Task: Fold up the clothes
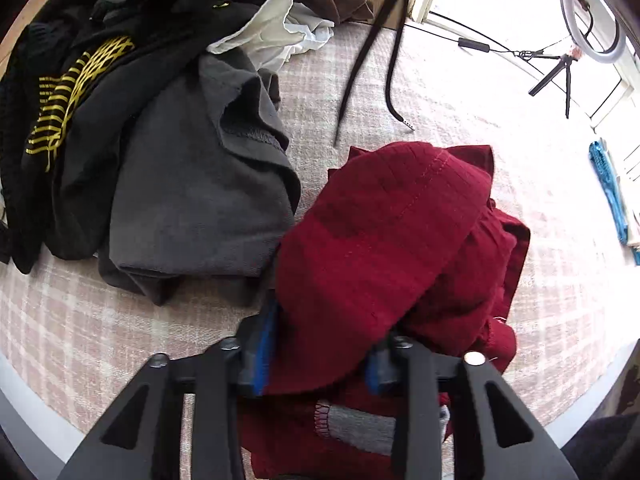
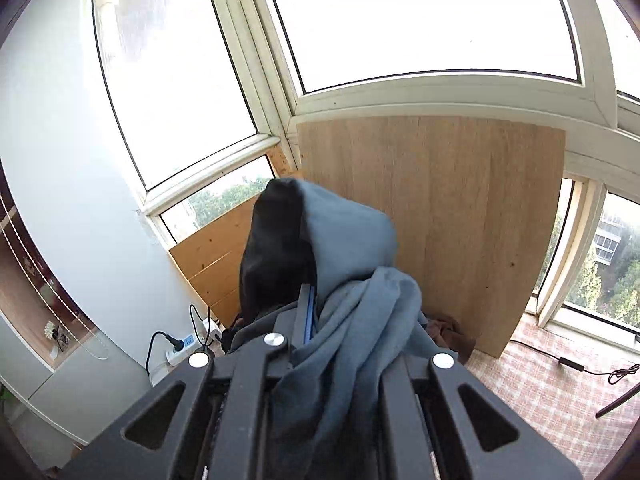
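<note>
Down on the plaid cloth (image 1: 460, 92), the left gripper (image 1: 316, 360) is clenched on a red garment (image 1: 384, 240) bunched over its blue-padded fingers (image 1: 262, 354), just beside a grey garment (image 1: 192, 200) and a black one with yellow print (image 1: 72, 96). Meanwhile the right gripper (image 2: 320, 320) grasps a grey-blue garment (image 2: 352, 312), lifted before a wood board (image 2: 460, 216) and windows (image 2: 420, 20).

No text can be read; the black garment (image 1: 72, 92) bears yellow stripes (no lettering).
</note>
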Demonstrator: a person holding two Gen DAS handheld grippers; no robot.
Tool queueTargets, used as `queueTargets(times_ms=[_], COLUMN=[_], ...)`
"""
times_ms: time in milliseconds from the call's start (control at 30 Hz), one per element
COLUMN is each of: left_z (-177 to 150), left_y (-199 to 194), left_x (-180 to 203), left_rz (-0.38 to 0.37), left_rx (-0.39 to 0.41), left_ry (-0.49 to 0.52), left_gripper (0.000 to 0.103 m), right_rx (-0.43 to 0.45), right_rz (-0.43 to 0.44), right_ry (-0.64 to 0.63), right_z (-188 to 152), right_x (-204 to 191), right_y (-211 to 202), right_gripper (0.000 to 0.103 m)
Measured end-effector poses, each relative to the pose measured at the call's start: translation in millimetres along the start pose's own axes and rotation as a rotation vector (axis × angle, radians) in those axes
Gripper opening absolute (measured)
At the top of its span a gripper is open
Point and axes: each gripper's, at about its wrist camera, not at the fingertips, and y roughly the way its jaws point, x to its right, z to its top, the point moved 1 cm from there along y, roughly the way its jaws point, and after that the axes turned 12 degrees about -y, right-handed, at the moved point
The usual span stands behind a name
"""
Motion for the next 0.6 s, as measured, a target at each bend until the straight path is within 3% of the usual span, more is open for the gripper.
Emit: queueTargets(times_ms=[167,233,333,367,467,533,600], left_z=[27.2,43.6,66.4,74.0,91.6,98.7,99.7], left_y=[-52.7,-79.1,-107.7,-112.5,-120.0,-124.9,-130.5], left_x=[-45.6,-76.6,-122.7,-135.8,-170.0,-176.7,-165.8], left_rz=[0.099,0.174,0.289,0.331,0.439,0.440,0.384], left_rx=[0.138,0.206,0.284,0.298,0.317,0.305,0.317], left_ry=[-0.057,-0.092,-0.143,-0.154,-0.147,-0.145,-0.103], left_gripper=[0.006,0.007,0.030,0.046,0.055,0.055,0.056], right_rx=[0.099,0.122,0.153,0.156,0.180,0.125,0.048], right_rz=[-0.098,-0.153,-0.237,-0.258,-0.346,-0.415,-0.465], right_ry=[-0.020,-0.021,-0.012,0.000,0.016,0.028,0.056], right_z=[31.6,32.9,29.2,29.4,16.8,-1.8,-30.5], right_x=[7.0,11.4,17.9,27.3,47.4,51.7,59.9], right_y=[-62.8,-91.1,-134.9,-152.6,-195.9,-211.4,-226.3], right_gripper=[0.007,0.007,0.007,0.007,0.007,0.007,0.007])
